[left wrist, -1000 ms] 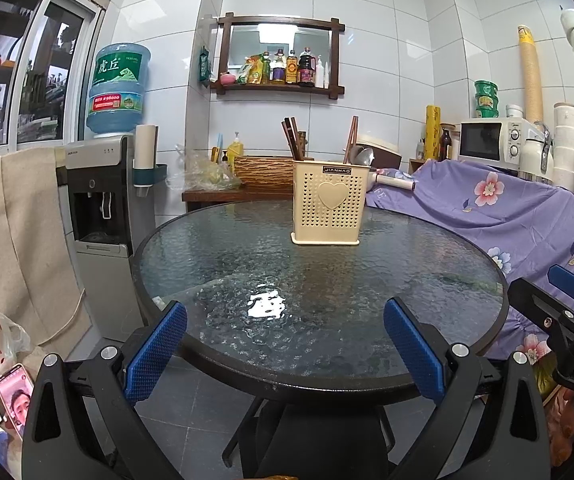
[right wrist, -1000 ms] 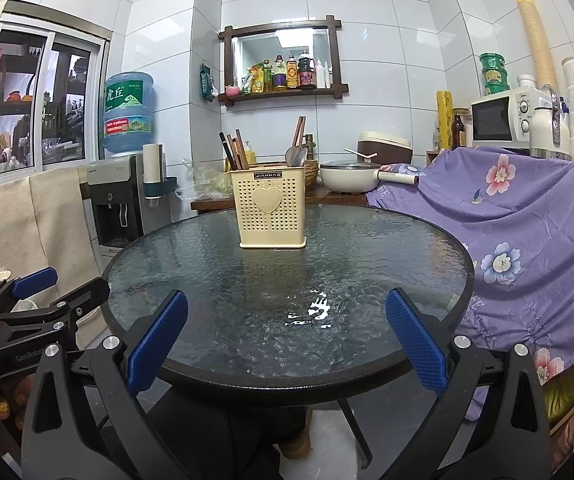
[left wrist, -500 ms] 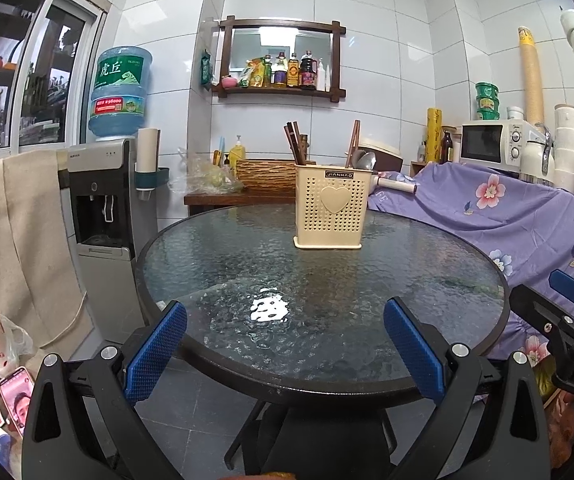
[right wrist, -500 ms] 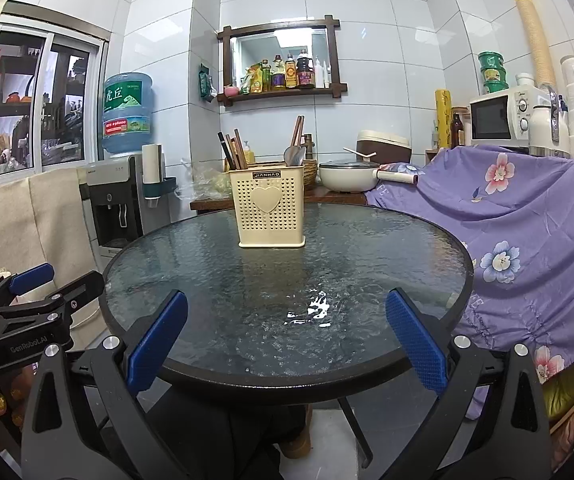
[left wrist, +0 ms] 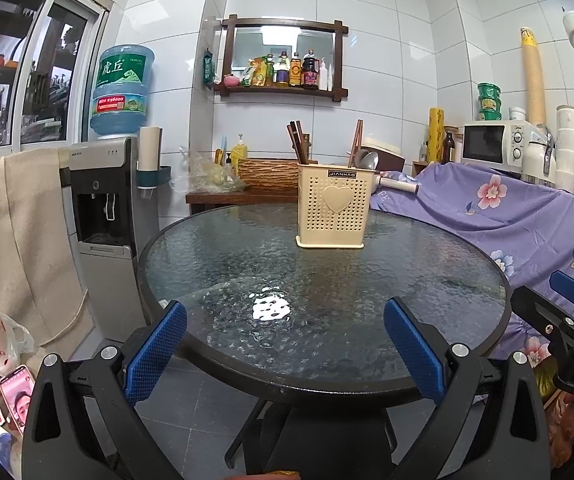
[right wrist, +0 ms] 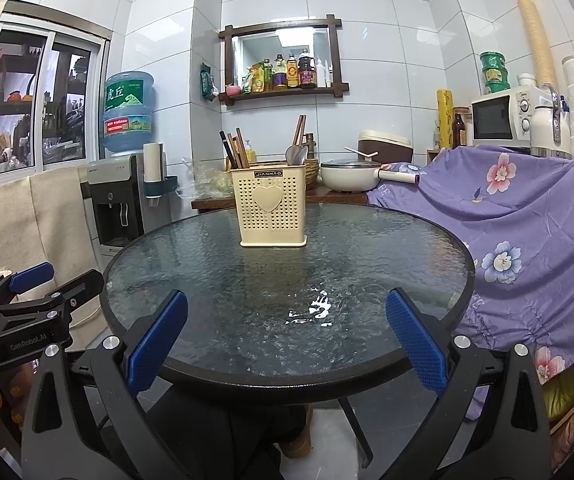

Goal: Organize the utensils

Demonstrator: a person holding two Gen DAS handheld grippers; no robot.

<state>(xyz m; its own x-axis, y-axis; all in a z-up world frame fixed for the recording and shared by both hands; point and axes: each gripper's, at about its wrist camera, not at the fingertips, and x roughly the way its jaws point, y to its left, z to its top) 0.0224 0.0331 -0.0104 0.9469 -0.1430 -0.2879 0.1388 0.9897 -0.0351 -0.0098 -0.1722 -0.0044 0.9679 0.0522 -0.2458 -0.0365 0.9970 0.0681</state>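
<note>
A cream perforated utensil holder (left wrist: 334, 205) (right wrist: 272, 205) with a heart on its front stands upright toward the far side of a round glass table (left wrist: 367, 300) (right wrist: 407, 264). Dark chopsticks (right wrist: 234, 148) lean in its left compartment. Brown chopsticks and a metal spoon (right wrist: 295, 154) stand in its right one. My left gripper (left wrist: 285, 340) hangs open at the table's near edge, empty. My right gripper (right wrist: 286, 334) is likewise open and empty at the near edge. Each gripper shows at the side of the other's view.
A water dispenser (left wrist: 105, 216) stands left of the table. A purple flowered cloth (right wrist: 519, 224) covers furniture on the right, with a microwave (right wrist: 505, 117) behind. A side table at the back wall carries a white pot (right wrist: 347, 176) and a basket. Cups and a phone lie on the floor at left.
Both grippers have drifted slightly; the holder sits a little lower and farther right in the left wrist view. Nothing was grasped or released.
</note>
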